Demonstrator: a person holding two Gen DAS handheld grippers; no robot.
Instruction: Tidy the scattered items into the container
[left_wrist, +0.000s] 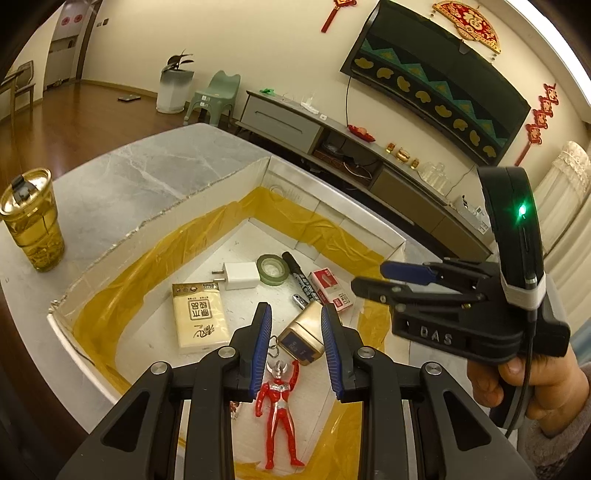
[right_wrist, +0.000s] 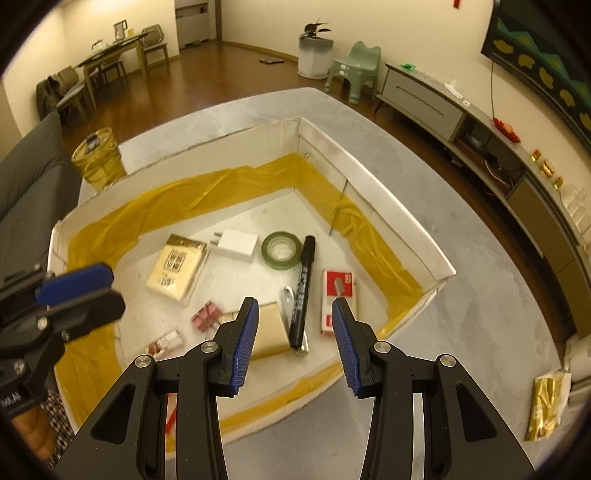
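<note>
Most things lay in the box (right_wrist: 402, 236); a gold packet (right_wrist: 546, 406) waited outside, right. Both grippers (left_wrist: 295, 347) (right_wrist: 295, 345) were open, empty.

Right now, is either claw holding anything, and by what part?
Nothing is held. The left claw and right claw are both open and empty above the box; the items lie loose inside.

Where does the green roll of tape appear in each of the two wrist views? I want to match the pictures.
Left wrist view: the green roll of tape lies on the floor of the white box, near centre, above the left tool.
Right wrist view: the same roll lies slightly above centre, above the right tool.
Shared landmark: the black marker just right of it; the white charger just left.
</note>
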